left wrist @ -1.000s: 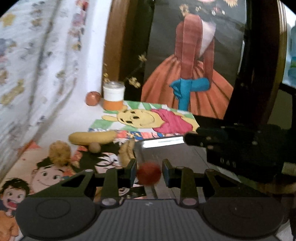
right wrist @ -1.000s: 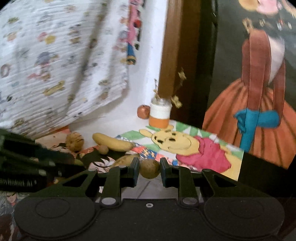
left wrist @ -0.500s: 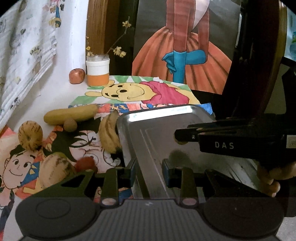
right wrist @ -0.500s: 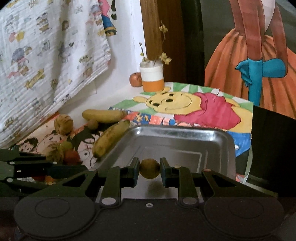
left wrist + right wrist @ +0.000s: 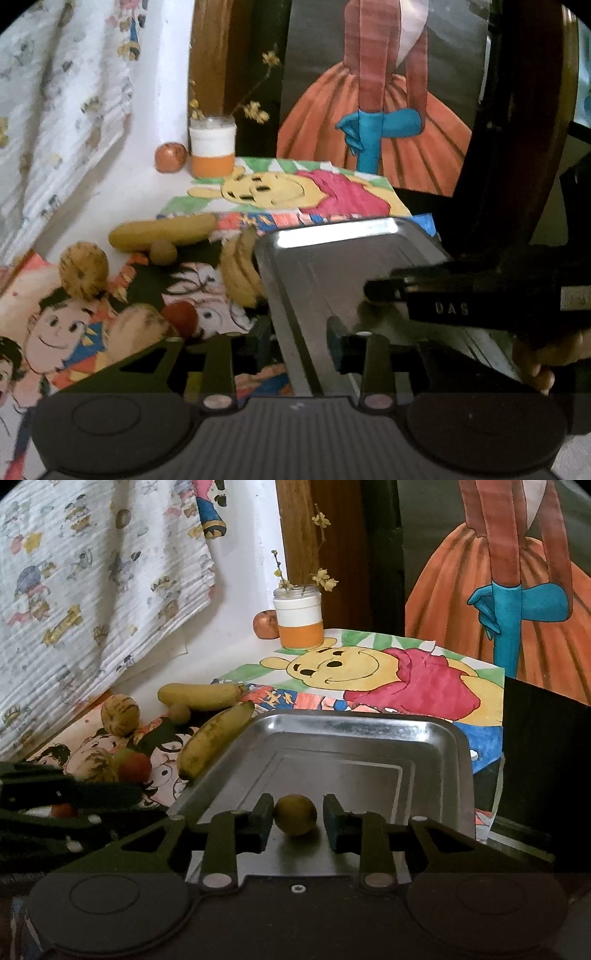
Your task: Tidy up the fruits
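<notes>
My right gripper (image 5: 297, 821) sits low in the centre of the right wrist view, over the near floor of a steel tray (image 5: 448, 738). Its jaws have just been opening, and a small round yellow-green fruit (image 5: 295, 813) rests on the tray floor between them: a gap shows at the right pad, while the left pad is at most brushing it. I judge this fruit delivered.

My left gripper (image 5: 297, 341) straddles the tray's left rim (image 5: 280, 310) at lower centre of the left wrist view. Its jaws have just been opening too, to a narrow gap, with no fruit between them.

Left of the tray, on cartoon drawings, wait two bananas (image 5: 212, 740), two striped round fruits (image 5: 120, 714), a small brown fruit (image 5: 180, 713) and a red one (image 5: 135, 768). An apple-like fruit (image 5: 266, 624) stands by a jar (image 5: 299, 620) at upper centre.

The risks, as I judge them: the round fruit may roll on the smooth steel if my right pad nudges it while backing out, and my left fingers, set across the rim, could catch it and shove or tip the tray.
</notes>
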A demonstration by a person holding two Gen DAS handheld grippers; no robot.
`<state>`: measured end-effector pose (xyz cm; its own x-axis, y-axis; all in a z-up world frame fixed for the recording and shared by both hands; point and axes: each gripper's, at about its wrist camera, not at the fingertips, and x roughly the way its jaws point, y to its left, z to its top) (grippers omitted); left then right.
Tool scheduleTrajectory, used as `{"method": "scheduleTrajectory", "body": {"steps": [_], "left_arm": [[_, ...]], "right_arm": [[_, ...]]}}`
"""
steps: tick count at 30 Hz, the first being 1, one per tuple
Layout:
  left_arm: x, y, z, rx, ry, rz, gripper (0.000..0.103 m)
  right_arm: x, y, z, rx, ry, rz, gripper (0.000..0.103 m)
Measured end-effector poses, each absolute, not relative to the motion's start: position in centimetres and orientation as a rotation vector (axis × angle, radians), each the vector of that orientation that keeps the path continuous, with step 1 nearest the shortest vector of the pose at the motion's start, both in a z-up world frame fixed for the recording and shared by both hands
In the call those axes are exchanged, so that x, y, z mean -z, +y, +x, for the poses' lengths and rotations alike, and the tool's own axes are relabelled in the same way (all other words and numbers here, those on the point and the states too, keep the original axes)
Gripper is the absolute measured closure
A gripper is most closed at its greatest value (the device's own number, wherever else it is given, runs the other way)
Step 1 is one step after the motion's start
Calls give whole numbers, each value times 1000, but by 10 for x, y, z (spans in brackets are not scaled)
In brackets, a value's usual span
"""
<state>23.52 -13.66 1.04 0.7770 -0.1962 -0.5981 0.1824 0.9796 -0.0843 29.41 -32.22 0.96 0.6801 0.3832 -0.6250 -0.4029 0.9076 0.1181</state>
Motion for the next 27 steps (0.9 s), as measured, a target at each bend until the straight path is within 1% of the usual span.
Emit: {"method": "scheduleTrajectory", "body": {"steps": [1,2,5,11,13,14,16,19,24,25,27], "left_arm": [[-13,-134,235,194,639,-20,47],[-15,-132,235,183,630,-17,44],[-20,-123,239,148,613,0,43],[-20,-111,249,111,623,10,39],[-21,-110,251,109,623,20,38],[-21,-109,252,109,623,26,38],[-23,-106,253,113,622,41,35],[-24,-100,258,123,637,74,33],[-22,-88,269,122,674,80,32],[-22,-87,269,122,674,83,31],[-21,-82,269,121,672,79,29]], "right_arm": [[-10,-322,294,-440,693,-27,64],[-9,-321,293,-441,692,-26,62],[-10,-320,292,-445,690,-23,55],[-13,-315,289,-457,672,-24,36],[-16,-314,287,-458,661,-30,27],[-17,-314,285,-457,653,-33,25],[-21,-314,281,-456,638,-37,17],[-28,-313,274,-462,610,-37,8],[-35,-310,270,-464,585,-31,3],[-36,-310,269,-462,582,-26,1],[-39,-308,267,-460,576,-20,1]]}}
